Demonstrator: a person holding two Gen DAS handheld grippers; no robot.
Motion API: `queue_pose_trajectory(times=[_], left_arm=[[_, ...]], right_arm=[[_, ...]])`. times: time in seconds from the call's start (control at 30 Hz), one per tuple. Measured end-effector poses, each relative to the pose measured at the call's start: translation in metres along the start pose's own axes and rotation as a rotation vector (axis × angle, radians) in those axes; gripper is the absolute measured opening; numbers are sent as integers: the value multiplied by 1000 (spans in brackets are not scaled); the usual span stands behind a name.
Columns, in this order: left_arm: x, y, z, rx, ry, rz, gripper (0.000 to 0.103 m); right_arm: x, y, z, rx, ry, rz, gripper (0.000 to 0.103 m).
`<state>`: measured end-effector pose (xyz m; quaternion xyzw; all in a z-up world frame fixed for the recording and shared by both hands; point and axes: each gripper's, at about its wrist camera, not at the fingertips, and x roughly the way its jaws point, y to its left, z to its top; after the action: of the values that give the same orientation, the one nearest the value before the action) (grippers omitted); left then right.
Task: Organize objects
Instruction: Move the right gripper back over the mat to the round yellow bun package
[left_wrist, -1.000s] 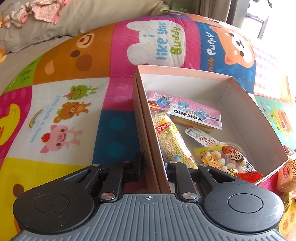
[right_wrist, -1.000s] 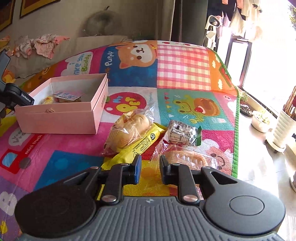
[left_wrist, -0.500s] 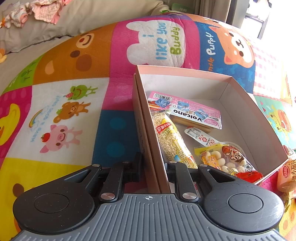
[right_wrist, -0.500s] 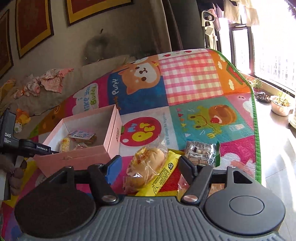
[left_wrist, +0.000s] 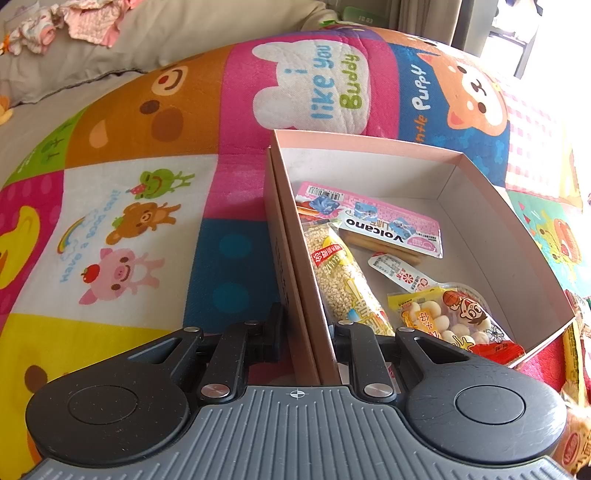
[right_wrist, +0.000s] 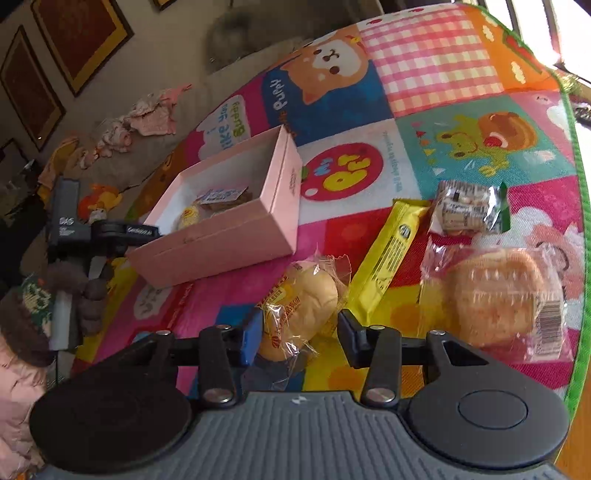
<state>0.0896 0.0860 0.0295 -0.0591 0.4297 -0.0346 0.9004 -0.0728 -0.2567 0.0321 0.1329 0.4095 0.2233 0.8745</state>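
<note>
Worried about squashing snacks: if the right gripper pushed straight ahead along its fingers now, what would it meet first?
Most likely the wrapped bun, which already lies between the closing jaws of the right gripper. The pads do not look pressed on it yet.

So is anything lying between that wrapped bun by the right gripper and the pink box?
Nothing visible does. The wrapped bun sits between the closing right gripper jaws; only bare mat separates it from the pink box.
</note>
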Motion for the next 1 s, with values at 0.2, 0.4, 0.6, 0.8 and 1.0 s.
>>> queue_pose_trajectory(times=[0.2,0.4,0.6,0.8,1.0], left_arm=[[0,-1,1,-2,0,3,19],[0,-1,0,0,1,3,19],[0,-1,0,1,1,2,19],[0,-1,0,0,1,2,19],[0,-1,0,0,1,3,19]], right_arm=[[-19,17,-27,-190,-24,-217,55],[-26,17,-27,-187,-61,-223,58],[-17,47,-34,-271,-25,-24,77],[6,43,-39,-322,13,-277,78],[-10,6,-27,-193,-33,-383,78]])
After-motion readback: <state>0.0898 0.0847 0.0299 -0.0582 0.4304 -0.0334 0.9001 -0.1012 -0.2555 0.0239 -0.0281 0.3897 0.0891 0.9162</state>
